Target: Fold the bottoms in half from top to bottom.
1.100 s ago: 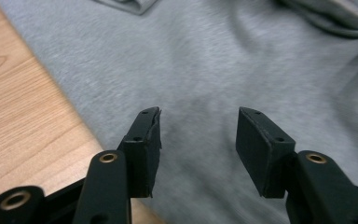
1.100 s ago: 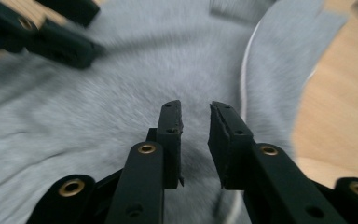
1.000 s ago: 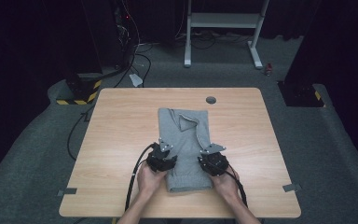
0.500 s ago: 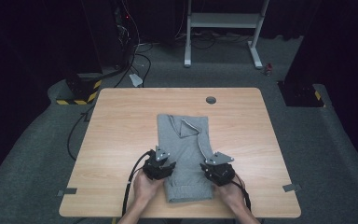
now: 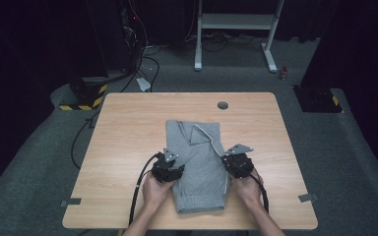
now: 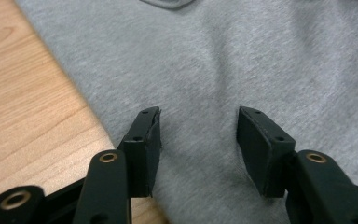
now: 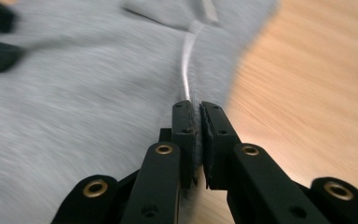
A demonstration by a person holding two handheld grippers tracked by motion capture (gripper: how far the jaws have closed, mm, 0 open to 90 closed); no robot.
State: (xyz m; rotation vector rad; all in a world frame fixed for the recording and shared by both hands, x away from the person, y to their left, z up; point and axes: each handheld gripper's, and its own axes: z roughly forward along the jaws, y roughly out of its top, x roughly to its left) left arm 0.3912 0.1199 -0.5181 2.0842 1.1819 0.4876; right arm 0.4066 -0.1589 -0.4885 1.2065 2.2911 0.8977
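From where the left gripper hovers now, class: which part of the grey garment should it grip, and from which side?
Probably the grey garment's left long edge, approached from the bare table side. It lies flat, so only an edge offers a fold to pinch. The left gripper stands open there; the right gripper already pinches the opposite edge.

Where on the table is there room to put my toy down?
Bare wood lies left of the grey garment, right of it, and along the far edge by the round hole. The near middle is crowded with both hands and tongs.
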